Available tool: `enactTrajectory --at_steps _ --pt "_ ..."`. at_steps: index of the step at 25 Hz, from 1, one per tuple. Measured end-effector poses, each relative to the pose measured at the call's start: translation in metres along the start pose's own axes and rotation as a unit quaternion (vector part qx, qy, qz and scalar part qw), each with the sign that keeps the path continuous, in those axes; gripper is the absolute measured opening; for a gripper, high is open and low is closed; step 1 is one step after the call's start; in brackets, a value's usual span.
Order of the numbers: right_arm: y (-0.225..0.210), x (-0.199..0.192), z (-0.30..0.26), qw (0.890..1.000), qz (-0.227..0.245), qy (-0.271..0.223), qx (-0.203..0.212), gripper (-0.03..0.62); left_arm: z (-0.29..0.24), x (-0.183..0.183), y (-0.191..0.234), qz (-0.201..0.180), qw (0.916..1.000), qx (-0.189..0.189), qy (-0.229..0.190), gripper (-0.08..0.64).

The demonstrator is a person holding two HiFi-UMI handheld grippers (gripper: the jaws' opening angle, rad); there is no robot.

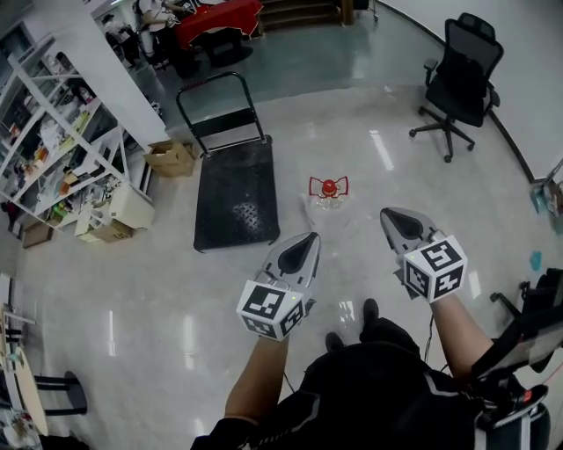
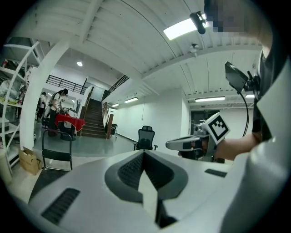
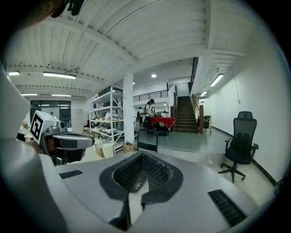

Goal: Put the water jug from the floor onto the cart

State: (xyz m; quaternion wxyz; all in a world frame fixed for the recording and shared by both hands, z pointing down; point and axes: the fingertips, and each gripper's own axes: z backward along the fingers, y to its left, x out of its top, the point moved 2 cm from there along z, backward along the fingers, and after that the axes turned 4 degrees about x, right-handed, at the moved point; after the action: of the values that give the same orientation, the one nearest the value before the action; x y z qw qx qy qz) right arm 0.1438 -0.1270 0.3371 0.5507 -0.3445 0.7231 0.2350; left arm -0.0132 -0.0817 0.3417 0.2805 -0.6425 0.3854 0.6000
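Two tongs reach out in front of the person, whose legs are cut off at the bottom edge. The left tongs (image 1: 308, 239) and the right tongs (image 1: 388, 214) are both clenched on nothing. Just beyond them one jug (image 1: 328, 195) sits on the floor (image 1: 369, 141), beside the right edge of the one cart (image 1: 236, 189). Its clear body is hard to make out; only the red cap shows plainly. Both gripper views hide it behind the tongs' own bodies. Farther off are one box (image 1: 171, 158) and one chair (image 1: 462, 75). A red surface (image 1: 220, 19) is cut off by the top edge.

Bright overhead strip lights (image 2: 182, 28), glare streaks on glossy floor (image 1: 383, 149), dark fisheye corners
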Motion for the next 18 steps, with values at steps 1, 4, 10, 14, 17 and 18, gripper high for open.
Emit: enactTrajectory --at_steps 1,4,10,14,17,18 --pt "-0.006 0.001 -0.010 1.000 -0.004 0.001 0.001 0.002 -0.008 0.000 0.008 0.001 1.0000 0.001 0.003 -0.005" --pt "-0.024 0.008 -0.041 1.000 -0.019 -0.003 0.005 0.002 -0.037 0.002 0.032 -0.002 0.9999 0.006 0.012 -0.005" --pt "-0.088 0.021 -0.118 1.000 -0.011 -0.009 0.017 0.003 -0.122 0.016 0.077 -0.019 0.9997 0.005 0.017 -0.005" --pt "-0.146 0.036 -0.178 0.999 -0.001 -0.009 0.031 0.003 -0.192 0.030 0.117 -0.020 0.9993 0.022 0.023 -0.005" --pt "-0.184 0.047 -0.220 0.999 0.001 -0.006 0.047 0.003 -0.244 0.035 0.146 -0.013 0.9987 0.035 0.033 -0.005" --pt "-0.196 0.049 -0.233 0.999 0.000 -0.005 0.054 0.003 -0.259 0.036 0.154 -0.007 0.9986 0.040 0.035 -0.005"
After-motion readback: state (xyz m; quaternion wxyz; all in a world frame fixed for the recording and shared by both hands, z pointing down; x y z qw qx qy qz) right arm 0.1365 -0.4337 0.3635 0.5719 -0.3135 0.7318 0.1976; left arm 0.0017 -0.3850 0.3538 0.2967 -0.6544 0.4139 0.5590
